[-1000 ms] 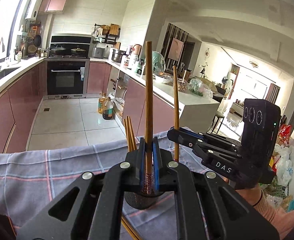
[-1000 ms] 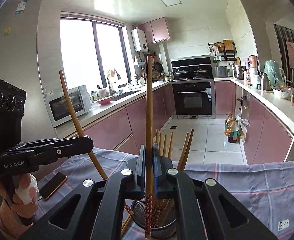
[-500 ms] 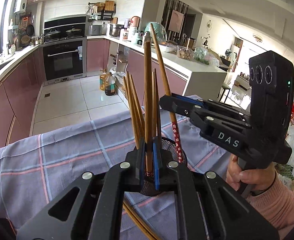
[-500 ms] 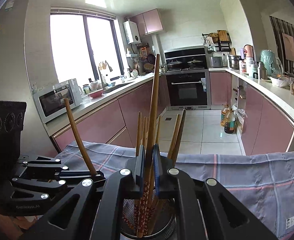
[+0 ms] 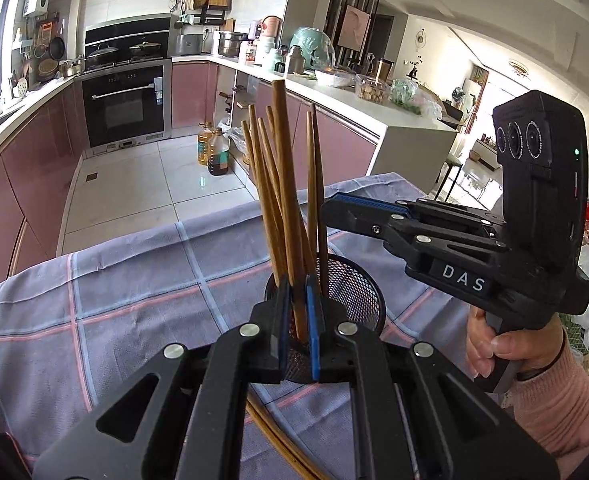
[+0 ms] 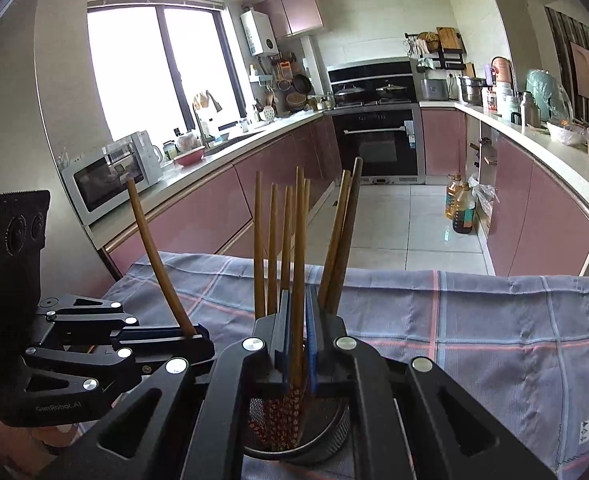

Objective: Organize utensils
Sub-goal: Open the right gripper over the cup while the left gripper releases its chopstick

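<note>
Each claw is clamped on one chopstick — left claw (image 5: 296, 320) and right claw (image 6: 297, 340) — tips already inside the mesh holder (image 5: 358, 280) on the checked cloth (image 5: 134, 280). Keep sticks upright, release only once seated — avoid jostling the bundle.

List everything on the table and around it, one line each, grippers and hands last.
Chopsticks: about ten, brown wood, standing in the holder, two of them each pinched by a gripper.
Holder: one, black mesh, on the cloth.
Loose chopsticks: apparently two, brown, lying on the cloth under the left gripper.
Cloth: one, blue-grey with pink and pale checks, covering the table.
Oil bottles: two, amber, on the floor.
Oven: one, black, built in under the hob.
Microwave: one, white, on the counter by the window.
Left gripper: black, shut on a chopstick over the holder.
Right gripper: black, shut on a chopstick.
Right hand: pink sleeve, gripping the handle.
</note>
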